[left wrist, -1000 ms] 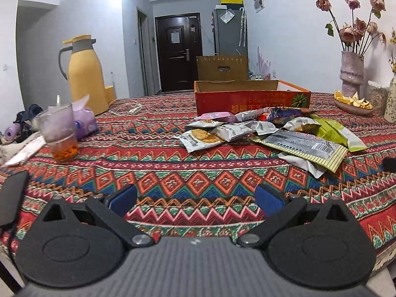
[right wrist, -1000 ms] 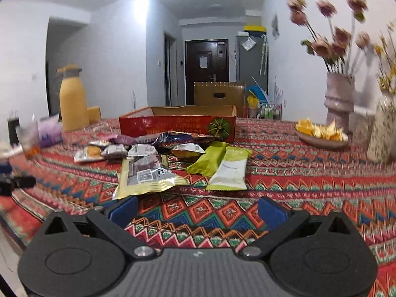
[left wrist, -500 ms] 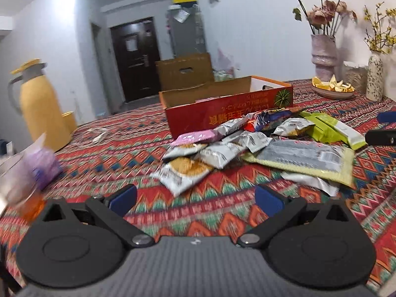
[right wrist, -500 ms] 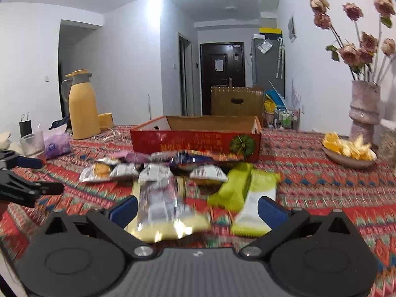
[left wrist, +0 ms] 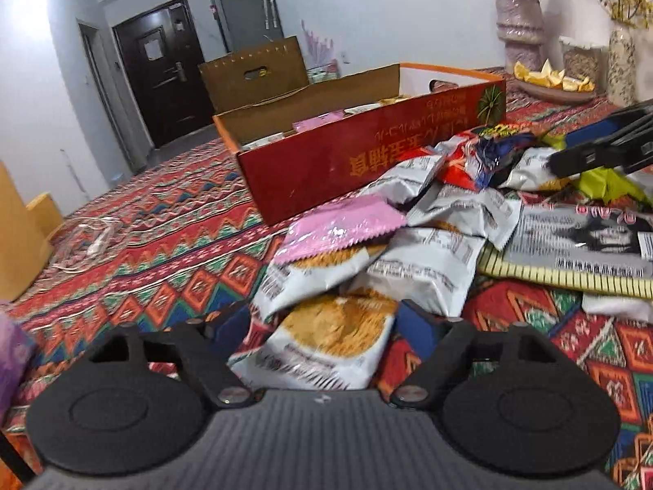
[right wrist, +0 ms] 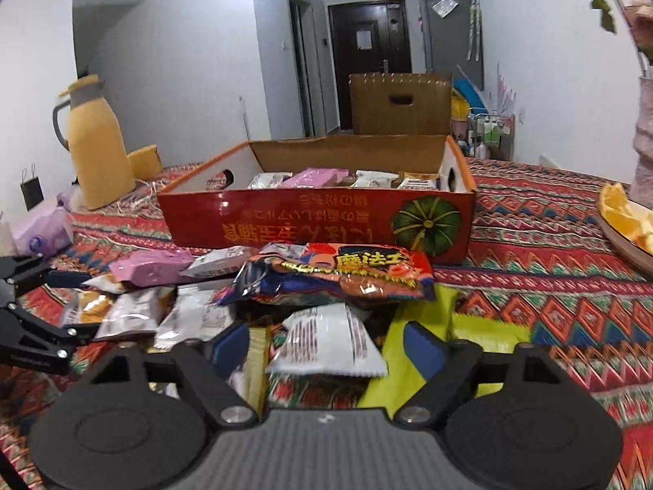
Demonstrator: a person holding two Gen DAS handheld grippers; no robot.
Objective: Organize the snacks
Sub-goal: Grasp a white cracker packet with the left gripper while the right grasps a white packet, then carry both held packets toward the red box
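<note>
The left gripper (left wrist: pixel 322 326) is spread wide around a white cracker-printed snack packet (left wrist: pixel 326 339); the right gripper (right wrist: pixel 326 345) is likewise spread around a white foil packet (right wrist: pixel 326 341), both lying before the red cardboard box (right wrist: pixel 318 220) mid-table.

A lived-in home: dark wooden entrance door (right wrist: pixel 369 63) at twelve o'clock, grey refrigerator (right wrist: pixel 451 32) beside it, yellow thermos jug (right wrist: pixel 96 143) at ten o'clock, patterned red woven tablecloth (right wrist: pixel 530 245).

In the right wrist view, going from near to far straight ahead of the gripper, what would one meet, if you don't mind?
right gripper → white snack packet → red and blue snack bag → red cardboard box → brown cardboard box → dark door
</note>
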